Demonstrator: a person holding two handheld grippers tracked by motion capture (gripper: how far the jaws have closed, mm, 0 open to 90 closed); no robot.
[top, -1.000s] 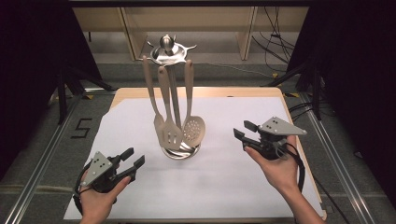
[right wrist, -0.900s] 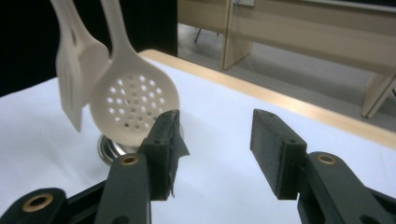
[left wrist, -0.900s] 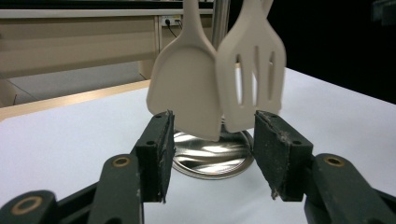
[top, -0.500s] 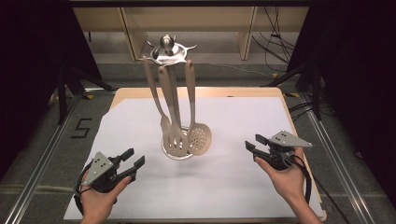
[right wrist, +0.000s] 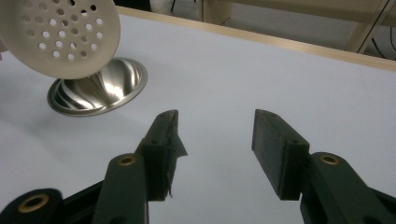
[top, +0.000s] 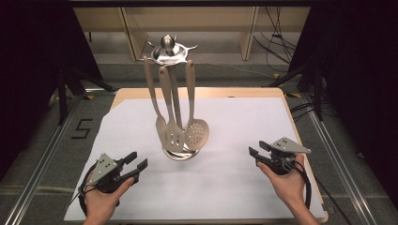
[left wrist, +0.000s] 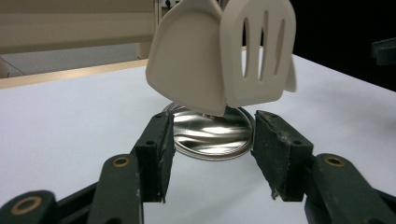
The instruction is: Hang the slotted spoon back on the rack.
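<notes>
One taped "5" (top: 80,129) on the floor, left of the table (top: 244,93).

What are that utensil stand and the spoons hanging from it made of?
The stand, with its round base, looks like polished metal, probably steel: it mirrors its surroundings in wavy streaks. The hanging utensils, such as the slotted turner and the perforated skimmer, look like matte cream plastic or nylon, dull and without reflections, though silicone is possible.

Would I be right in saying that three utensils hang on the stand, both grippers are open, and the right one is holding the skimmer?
Not quite: the right gripper holds nothing. The high view shows it open, well apart from the skimmer on the stand. Three utensils do hang there, and the left gripper is open too.
</notes>
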